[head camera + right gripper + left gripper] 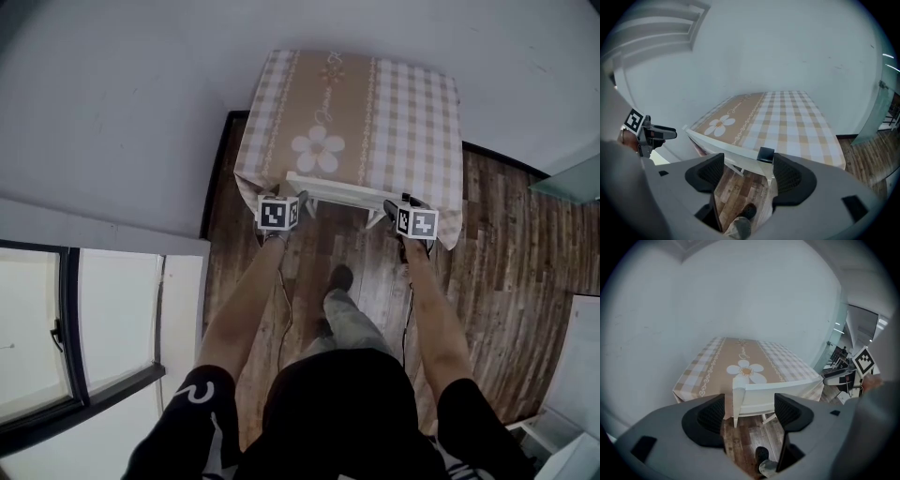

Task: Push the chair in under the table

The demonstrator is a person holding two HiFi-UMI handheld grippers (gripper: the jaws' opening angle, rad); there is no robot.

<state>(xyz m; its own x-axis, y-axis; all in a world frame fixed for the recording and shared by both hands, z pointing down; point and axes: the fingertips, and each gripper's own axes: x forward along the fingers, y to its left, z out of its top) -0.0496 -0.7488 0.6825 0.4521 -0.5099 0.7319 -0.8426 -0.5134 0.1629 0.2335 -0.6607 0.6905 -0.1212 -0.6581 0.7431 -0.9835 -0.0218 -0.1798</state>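
**Q:** Where is the chair (pixel 333 190), and what are the grippers doing?

**A:** The chair stands at the near edge of the table (pixel 412 103). Its white top rail lies just beside the hanging checked tablecloth (pixel 441 202), and its seat is hidden beneath it. It looks largely pushed in. The left gripper (pixel 302 201) is at the rail's left end and the right gripper (pixel 393 208) at its right end. Each gripper's own view shows the jaws standing wide apart. A corner of the rail appears beyond the gap, and no pad presses on it, so neither gripper holds anything.

**Q:** How will the chair handle?

**A:** Judged from its slim painted frame, it is stiff and fairly light. It should slide rather than tip on the wooden floor (pixel 487 244). The rail's paint looks smooth, so the pads may slip on it.

**Q:** Where should it be held?

**A:** At the two ends of the top rail, one gripper on each end, pressed evenly. An uneven push would probably swing the chair sideways. A leg may also catch on a plank seam or drag the cloth's hem.
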